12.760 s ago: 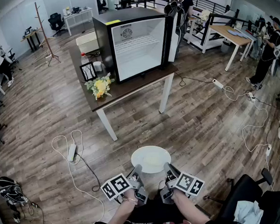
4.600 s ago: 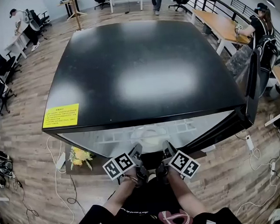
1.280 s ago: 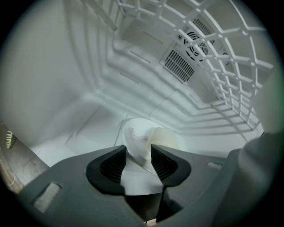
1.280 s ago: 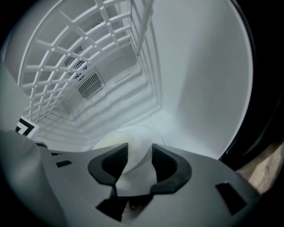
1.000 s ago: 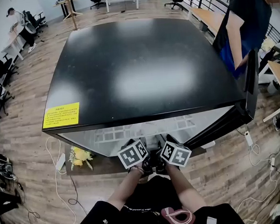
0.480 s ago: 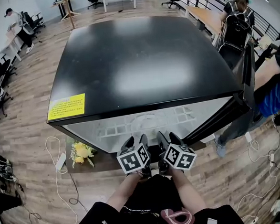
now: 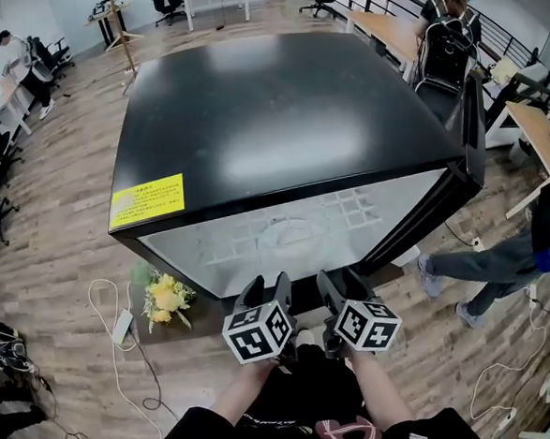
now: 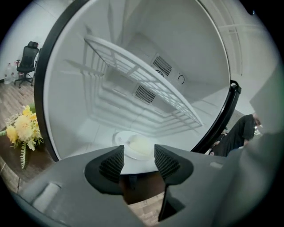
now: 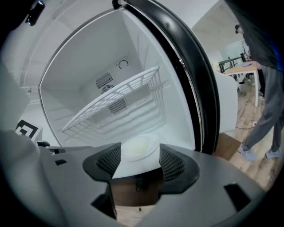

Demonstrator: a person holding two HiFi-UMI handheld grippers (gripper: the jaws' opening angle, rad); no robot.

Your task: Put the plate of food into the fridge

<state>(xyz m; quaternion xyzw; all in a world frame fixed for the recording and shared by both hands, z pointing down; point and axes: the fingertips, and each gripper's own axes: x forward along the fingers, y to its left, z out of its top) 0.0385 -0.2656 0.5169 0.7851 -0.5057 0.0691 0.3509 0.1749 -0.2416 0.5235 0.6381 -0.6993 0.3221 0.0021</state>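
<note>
The white plate of pale food [image 8: 135, 144] [image 9: 138, 147] rests on the floor of the open fridge [image 7: 277, 120], below the wire shelf [image 8: 146, 84]. In the head view the plate [image 7: 290, 230] shows faintly inside the white interior. My left gripper [image 7: 266, 285] [image 8: 138, 159] hovers just outside the fridge's front edge, open, with nothing between its pads. Beside it my right gripper [image 7: 341, 282] [image 9: 140, 163] is also open wide and empty. Both are a short way in front of the plate and apart from it. The fridge door [image 7: 472, 144] stands open on the right.
A bunch of yellow flowers [image 7: 166, 301] [image 8: 24, 128] lies on the brown table left of the fridge. A person's legs [image 7: 476, 279] [image 9: 266, 102] are close to the open door on the right. Cables [image 7: 122, 318] trail on the wooden floor at left.
Both grippers have drawn back a little from the fridge opening and their jaws have spread. The plate stays on the fridge floor. The person at right has moved.
</note>
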